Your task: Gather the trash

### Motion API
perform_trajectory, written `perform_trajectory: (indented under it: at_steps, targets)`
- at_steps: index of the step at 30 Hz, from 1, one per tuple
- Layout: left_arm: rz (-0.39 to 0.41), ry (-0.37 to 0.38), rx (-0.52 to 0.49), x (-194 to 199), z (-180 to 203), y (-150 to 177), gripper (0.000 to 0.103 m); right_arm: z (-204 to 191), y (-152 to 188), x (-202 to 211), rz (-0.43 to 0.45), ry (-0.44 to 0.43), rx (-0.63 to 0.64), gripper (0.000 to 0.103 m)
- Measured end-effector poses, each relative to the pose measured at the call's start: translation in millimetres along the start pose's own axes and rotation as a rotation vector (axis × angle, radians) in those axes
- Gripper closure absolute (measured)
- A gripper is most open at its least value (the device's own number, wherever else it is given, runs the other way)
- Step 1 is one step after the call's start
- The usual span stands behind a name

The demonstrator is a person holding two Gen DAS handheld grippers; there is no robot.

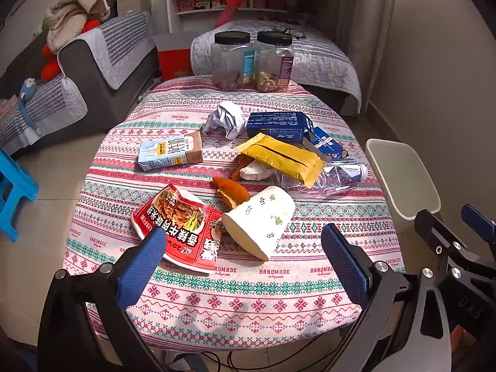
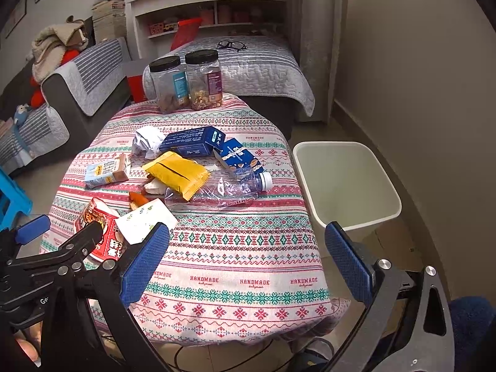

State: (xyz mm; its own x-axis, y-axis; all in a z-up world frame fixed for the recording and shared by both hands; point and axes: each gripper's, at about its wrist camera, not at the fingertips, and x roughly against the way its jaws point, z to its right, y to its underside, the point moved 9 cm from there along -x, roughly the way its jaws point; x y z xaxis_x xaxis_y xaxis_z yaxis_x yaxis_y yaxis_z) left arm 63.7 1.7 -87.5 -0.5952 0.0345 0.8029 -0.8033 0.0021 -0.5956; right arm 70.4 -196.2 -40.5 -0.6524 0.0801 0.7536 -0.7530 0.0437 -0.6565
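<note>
Nowhere has the clean-up begun: every piece of trash lies on the surface (image 2: 235, 266), and the white bin (image 2: 347, 183) just beside its right edge looks empty. Nearest the person, a tipped paper cup (image 1: 260, 220) printed with small leaves rests against a flattened red noodle bowl (image 1: 179, 229) covered in Chinese characters and a "20" mark. Past them sit bits of orange peel (image 1: 231, 186), a yellow wrapper (image 1: 282, 158) lying over a crushed clear bottle (image 2: 229, 189) with a white cap, a pale milk carton (image 1: 170, 153), a ball of crumpled paper (image 1: 226, 119) and two dark blue cartons (image 2: 192, 142) whose print is too small to read. The patterned cloth repeats the word "HANDMADE". At the far edge two black-lidded jars (image 1: 251, 60) of snacks stand upright, apparently kept rather than discarded.

Both tools hang off the near edge. The left tongs (image 1: 245, 266) are spread wide and hold nothing, framing the cup and bowl, probably the first targets. The right tongs (image 2: 248, 260) are likewise wide and bare, placed on the bin's side, presumably ready to carry items across.
</note>
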Motion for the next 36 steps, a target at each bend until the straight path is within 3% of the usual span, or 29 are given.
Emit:
perform_trajectory:
  at_steps: [6, 11, 13, 17, 21, 24, 28, 32, 36]
  targets:
    - [-0.026, -0.011, 0.049, -11.5, -18.1, -1.8, 0.007, -1.0, -17.7, 0.6, -0.014, -0.013, 0.026, 0.007]
    - [-0.080, 0.016, 0.153, -27.9, -49.6, -4.0, 0.007, -37.0, -42.3, -13.2, -0.129, -0.186, 0.081, 0.007]
    - [-0.118, 0.052, 0.270, -36.1, -78.8, -6.2, 0.007, -51.9, -49.5, -23.0, -0.176, -0.263, 0.075, 0.007]
    - [-0.164, 0.067, 0.608, -56.3, -152.8, 6.1, 0.007, -84.1, -33.3, -63.6, -0.345, -0.371, 0.109, 0.007]
    - [-0.240, 0.177, 0.795, -83.9, -160.6, 34.2, 0.011, -100.5, 8.9, -108.8, -0.513, -0.456, -0.023, 0.007]
    - [-0.268, 0.202, 0.802, -101.3, -145.5, 46.0, 0.021, -109.7, 27.9, -125.5, -0.583, -0.498, -0.127, 0.007]
    - [-0.295, 0.245, 0.820, -120.2, -125.6, 50.7, 0.026, -118.6, 38.2, -137.2, -0.589, -0.511, -0.159, 0.007]
    - [-0.260, 0.221, 0.794, -128.3, -122.1, 45.7, 0.036, -123.8, 47.7, -149.5, -0.615, -0.537, -0.237, 0.007]
    - [-0.196, 0.214, 0.779, -124.9, -122.7, 32.0, 0.057, -131.9, 53.5, -162.6, -0.635, -0.573, -0.291, 0.007]
